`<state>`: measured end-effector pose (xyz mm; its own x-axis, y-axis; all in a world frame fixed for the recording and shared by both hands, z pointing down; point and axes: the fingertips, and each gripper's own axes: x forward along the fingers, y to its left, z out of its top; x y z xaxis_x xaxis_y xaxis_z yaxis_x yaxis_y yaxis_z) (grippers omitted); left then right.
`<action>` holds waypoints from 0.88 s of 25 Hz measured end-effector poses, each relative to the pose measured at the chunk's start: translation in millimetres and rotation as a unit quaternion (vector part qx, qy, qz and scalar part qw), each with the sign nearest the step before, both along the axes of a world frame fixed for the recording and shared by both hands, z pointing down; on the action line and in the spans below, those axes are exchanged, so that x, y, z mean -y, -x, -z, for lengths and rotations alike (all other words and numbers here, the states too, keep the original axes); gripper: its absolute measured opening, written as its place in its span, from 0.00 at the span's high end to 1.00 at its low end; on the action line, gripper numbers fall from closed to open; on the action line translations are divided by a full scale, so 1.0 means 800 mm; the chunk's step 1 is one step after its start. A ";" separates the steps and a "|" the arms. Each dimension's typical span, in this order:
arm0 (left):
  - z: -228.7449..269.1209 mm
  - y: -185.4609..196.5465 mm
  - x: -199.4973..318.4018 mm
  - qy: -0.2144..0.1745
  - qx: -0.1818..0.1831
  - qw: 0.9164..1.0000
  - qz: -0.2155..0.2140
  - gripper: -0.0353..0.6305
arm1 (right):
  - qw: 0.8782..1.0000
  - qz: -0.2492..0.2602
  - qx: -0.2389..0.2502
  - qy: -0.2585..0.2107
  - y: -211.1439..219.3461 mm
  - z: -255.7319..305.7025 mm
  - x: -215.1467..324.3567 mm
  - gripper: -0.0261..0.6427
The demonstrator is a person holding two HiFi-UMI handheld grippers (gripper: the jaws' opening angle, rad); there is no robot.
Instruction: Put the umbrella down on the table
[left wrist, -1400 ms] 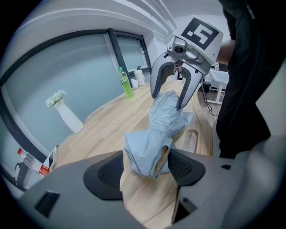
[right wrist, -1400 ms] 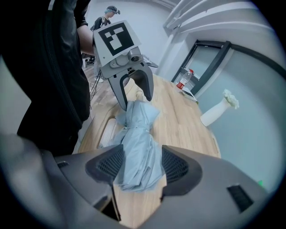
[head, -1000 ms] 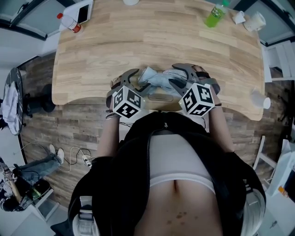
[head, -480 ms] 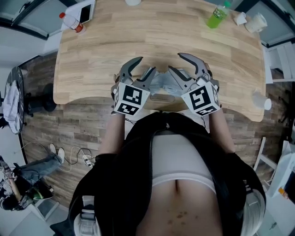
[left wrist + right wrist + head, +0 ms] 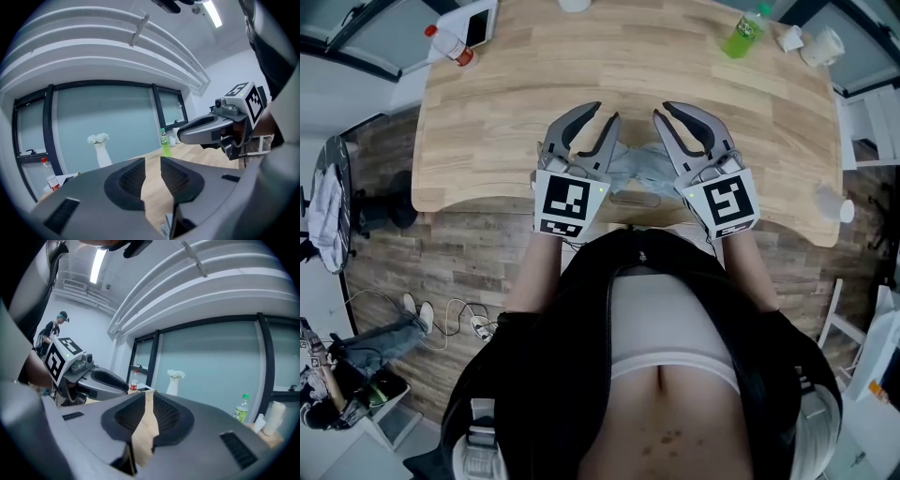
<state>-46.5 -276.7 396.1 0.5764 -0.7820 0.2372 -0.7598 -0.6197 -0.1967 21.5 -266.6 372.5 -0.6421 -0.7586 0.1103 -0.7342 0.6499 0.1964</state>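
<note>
1. Since a second ago both grippers have come up off the umbrella (image 5: pixel 636 167) and tipped from pointing down at it to nearly level. Their jaws have just been closing, with nothing between them.
2. Nearest me, the person stands right against the bench (image 5: pixel 506 94) with both forearms held out over its near edge.
3. The left gripper (image 5: pixel 607 112) is down to a narrow gap. Its own view shows only bare wood through that gap.
4. The right gripper (image 5: pixel 661 110) is all but together, leaving a thin slit that also shows only wood.
5. The umbrella lies folded on the bench just inside the near edge, below and between the two grippers. Neither one touches it, so I'd say the putting-down is done.
6. By the look of it, the umbrella is a light thing: a soft, pale, crumpled canopy bunched over what must be a stiff shaft and ribs.
7. The loose cloth would likely slide and give under the pads. To take it again, I'd close across the firm middle of the bundle or on the handle end, not on a fold of fabric.
8. Well beyond it, a green bottle (image 5: pixel 741 33) stands at the far right of the bench.
9. A red-capped bottle (image 5: pixel 450 45) lies at the far left corner.
</note>
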 end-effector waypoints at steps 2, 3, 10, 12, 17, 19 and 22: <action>0.011 0.001 -0.004 -0.014 -0.008 1.000 0.000 0.82 | 0.999 -0.010 0.028 0.014 0.001 0.010 -0.001 0.87; 0.018 0.002 -0.006 -0.022 -0.016 1.000 -0.001 0.84 | 0.999 -0.016 0.038 0.021 0.000 0.014 -0.002 0.87; 0.053 0.008 -0.021 -0.049 -0.059 0.997 -0.018 0.93 | 0.997 0.001 0.075 0.010 0.016 0.038 -0.017 0.91; 0.052 0.012 -0.026 -0.048 -0.061 0.997 -0.021 0.94 | 0.996 -0.011 0.092 0.006 0.020 0.046 -0.022 0.91; 0.045 0.016 -0.034 -0.039 -0.053 0.998 -0.025 0.94 | 0.994 -0.038 0.103 0.003 0.022 0.044 -0.035 0.91; 0.047 0.016 -0.038 -0.040 -0.051 0.998 -0.022 0.94 | 0.994 -0.045 0.095 -0.007 0.022 0.046 -0.043 0.91; 0.056 0.012 -0.047 -0.047 -0.051 0.997 -0.019 0.94 | 0.993 -0.050 0.102 -0.009 0.020 0.059 -0.055 0.92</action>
